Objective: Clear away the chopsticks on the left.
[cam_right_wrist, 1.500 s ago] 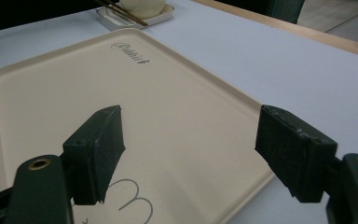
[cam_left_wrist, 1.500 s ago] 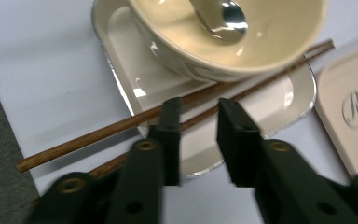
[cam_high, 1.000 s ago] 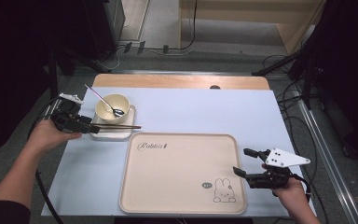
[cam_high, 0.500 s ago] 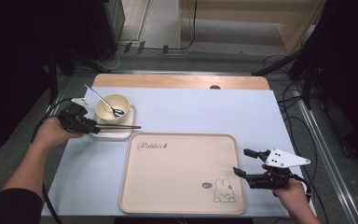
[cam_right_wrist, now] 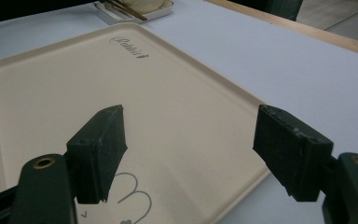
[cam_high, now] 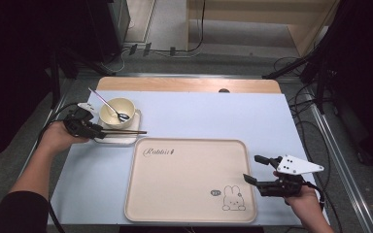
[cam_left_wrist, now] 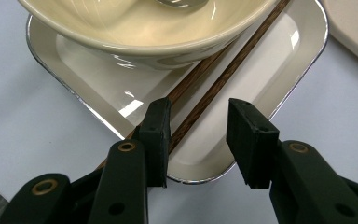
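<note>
- So the left gripper (cam_left_wrist: 198, 135) is down at the near corner of the small white plate (cam_left_wrist: 279, 56), jaws about half open and just been closing in. The gap straddles the plate's rim and the near ends of the chopsticks (cam_left_wrist: 223, 70).
- Looks like one pad sits right against the chopsticks' side, the other is apart from them with bare plate between. So nothing pinched yet, I'd say it isn't holding anything.
- Key thing: the chopsticks lie on the plate beside the bowl (cam_left_wrist: 144, 28), long axis running straight away from the jaws, partly tucked under the bowl's edge. In the high view they run roughly left to right, tips poking off the plate toward the big rabbit tray (cam_high: 189, 179).
- A spoon (cam_high: 110, 107) rests in the bowl.
- The left hand (cam_high: 58, 137) is right there at the plate, so it's clearly the nearer one.
- The right gripper (cam_high: 260, 172) is well apart, hovering at the tray's near right corner, jaws wide, holding nothing.
</note>
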Demonstrator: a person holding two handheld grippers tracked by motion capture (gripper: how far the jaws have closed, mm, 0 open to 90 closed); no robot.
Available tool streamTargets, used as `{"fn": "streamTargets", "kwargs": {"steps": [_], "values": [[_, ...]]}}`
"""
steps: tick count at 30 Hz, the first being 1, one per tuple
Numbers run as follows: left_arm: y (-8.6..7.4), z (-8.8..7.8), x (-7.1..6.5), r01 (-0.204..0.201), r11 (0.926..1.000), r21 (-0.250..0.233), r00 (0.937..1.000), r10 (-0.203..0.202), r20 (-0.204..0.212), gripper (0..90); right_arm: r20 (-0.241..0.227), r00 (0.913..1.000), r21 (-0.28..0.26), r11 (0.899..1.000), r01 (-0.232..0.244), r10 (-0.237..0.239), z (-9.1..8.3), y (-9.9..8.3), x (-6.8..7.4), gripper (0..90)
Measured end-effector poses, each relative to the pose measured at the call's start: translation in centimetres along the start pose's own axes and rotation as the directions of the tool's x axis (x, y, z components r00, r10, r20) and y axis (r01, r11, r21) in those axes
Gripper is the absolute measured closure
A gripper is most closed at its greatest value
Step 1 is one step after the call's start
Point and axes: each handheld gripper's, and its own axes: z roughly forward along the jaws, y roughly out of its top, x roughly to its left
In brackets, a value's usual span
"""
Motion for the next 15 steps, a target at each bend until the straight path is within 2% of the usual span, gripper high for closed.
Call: {"fn": "streamTargets", "kwargs": {"steps": [9, 11, 15], "values": [[0.1, 0.8, -0.3, -0.038, 0.9987, 0.035, 0.9993, 0.038, -0.006, 67.6, 0.002, 1.0, 0.003, 1.0, -0.007, 0.007, 0.0, 0.0, 0.0, 25.2], [0.1, 1.0, -0.5, -0.067, 0.9967, 0.047, 0.9976, 0.067, -0.014, 68.4, 0.005, 1.0, 0.002, 1.0, -0.006, 0.006, 0.0, 0.0, 0.0, 25.1], [0.2, 1.3, -0.8, -0.089, 0.9937, 0.068, 0.9959, 0.09, -0.006, 71.4, 0.006, 1.0, 0.004, 1.0, -0.006, 0.006, 0.0, 0.0, 0.0, 25.1]]}}
